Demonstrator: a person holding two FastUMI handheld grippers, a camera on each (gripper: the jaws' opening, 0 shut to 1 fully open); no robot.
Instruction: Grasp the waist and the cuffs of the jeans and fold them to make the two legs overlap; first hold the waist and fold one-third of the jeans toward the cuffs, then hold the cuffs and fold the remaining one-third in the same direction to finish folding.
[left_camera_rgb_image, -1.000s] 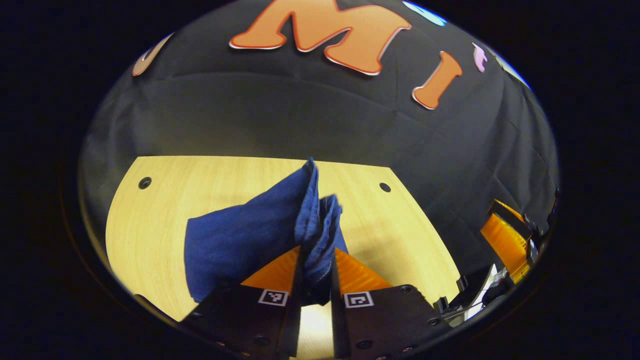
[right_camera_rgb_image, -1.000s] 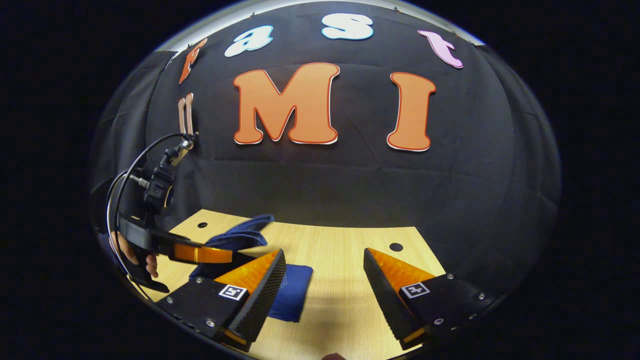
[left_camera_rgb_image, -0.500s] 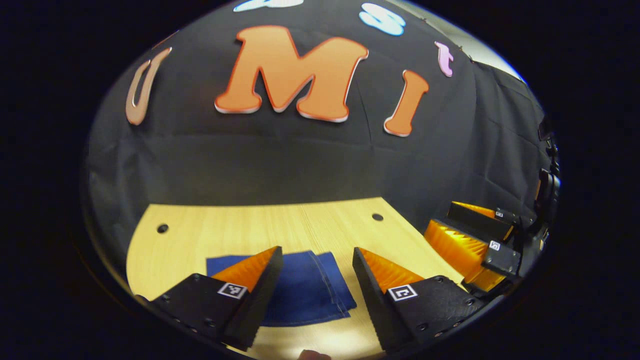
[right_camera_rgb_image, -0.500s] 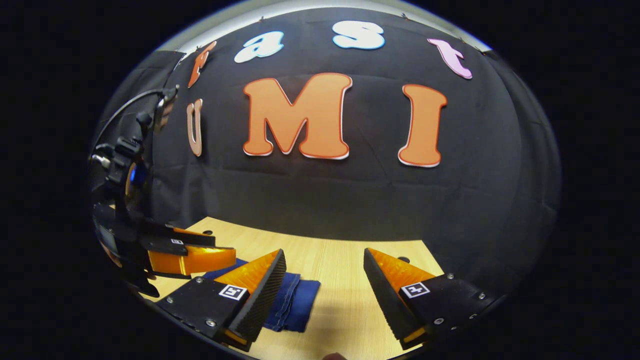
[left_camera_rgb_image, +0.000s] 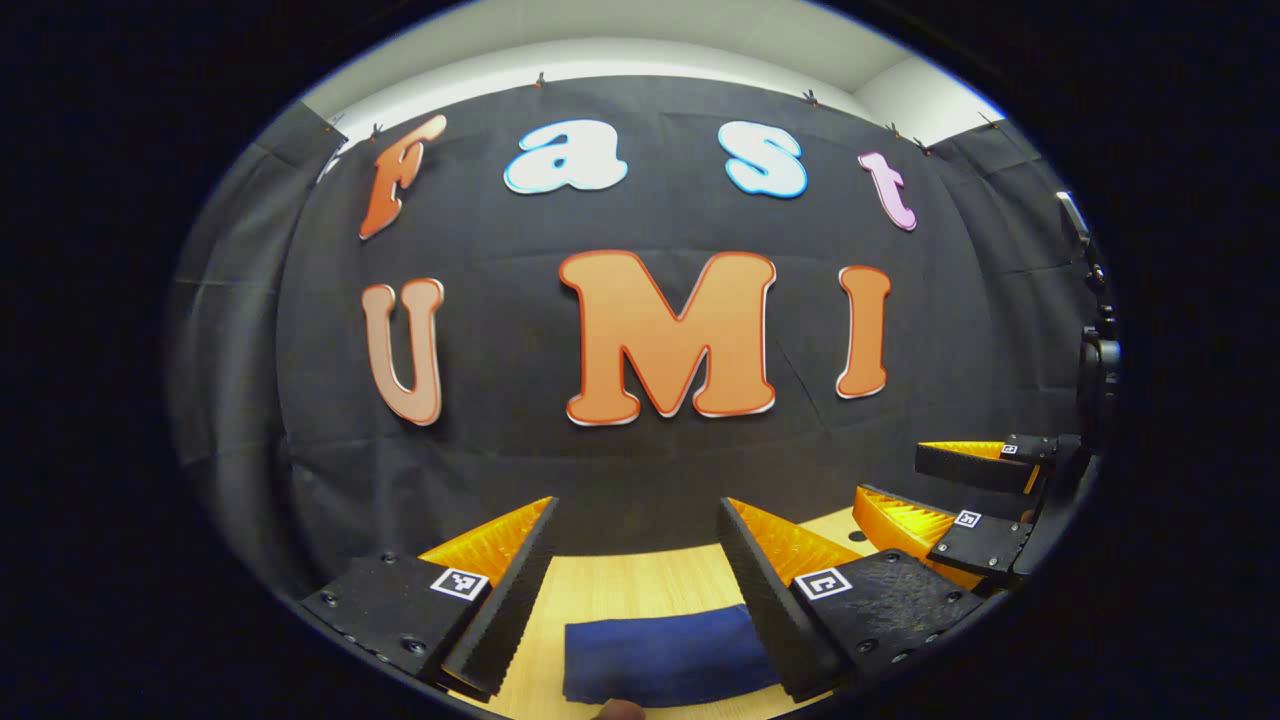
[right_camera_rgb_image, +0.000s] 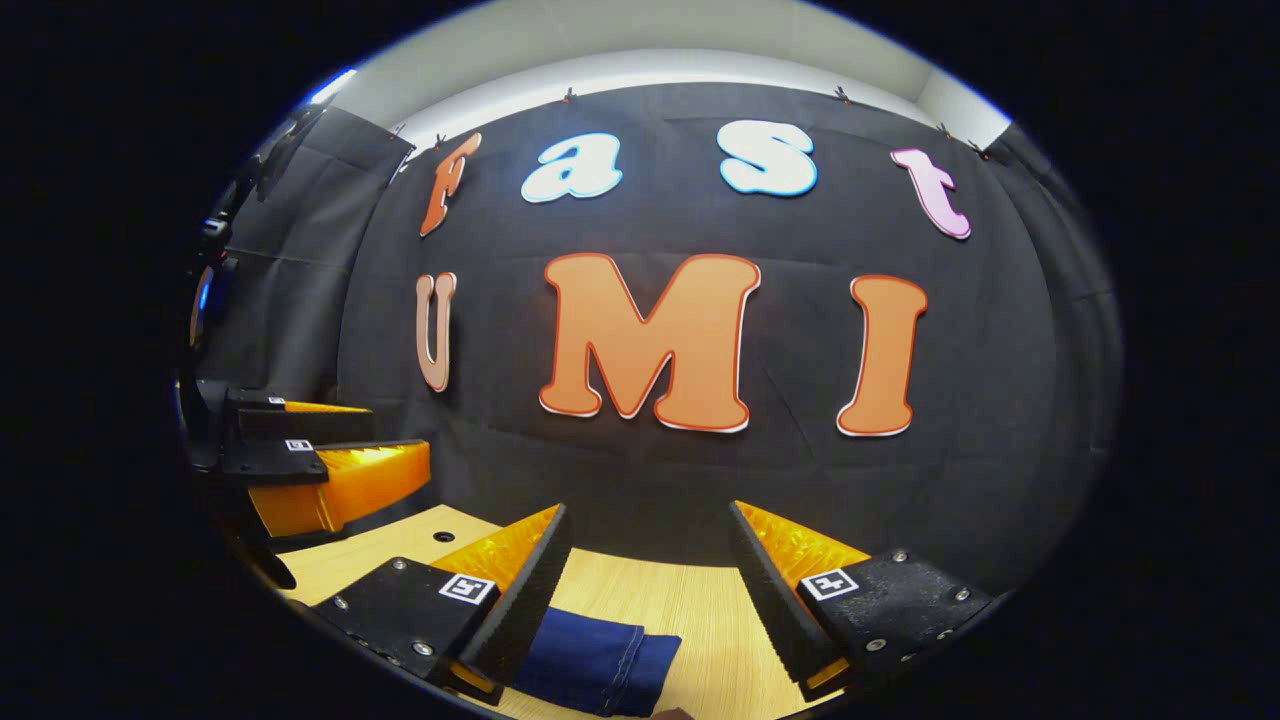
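The jeans are sitting on the desk as a compact folded bundle, dark blue denim, flat and pretty tidy from what shows. In the left gripper view they lie near the desk's near edge, right below the gap between the left gripper's fingers. In the right gripper view the same bundle shows a stitched seam edge and a rounded fold, low down next to the right gripper's left finger.

Handling-wise, I'd say denim like this is soft but thick, a bit heavy for cloth, and not slippery. Stacked layers will want to spring open slightly, so if it needs a tweak, pinch through all layers at a corner or along the fold, not just the top one.

Both sets of tongs are spread wide and holding nothing, up off the cloth and pointed at the booth wall. Each one also shows at the side of the other's view, left gripper and right gripper, again gaping. Looks to me like the folding is basically done.
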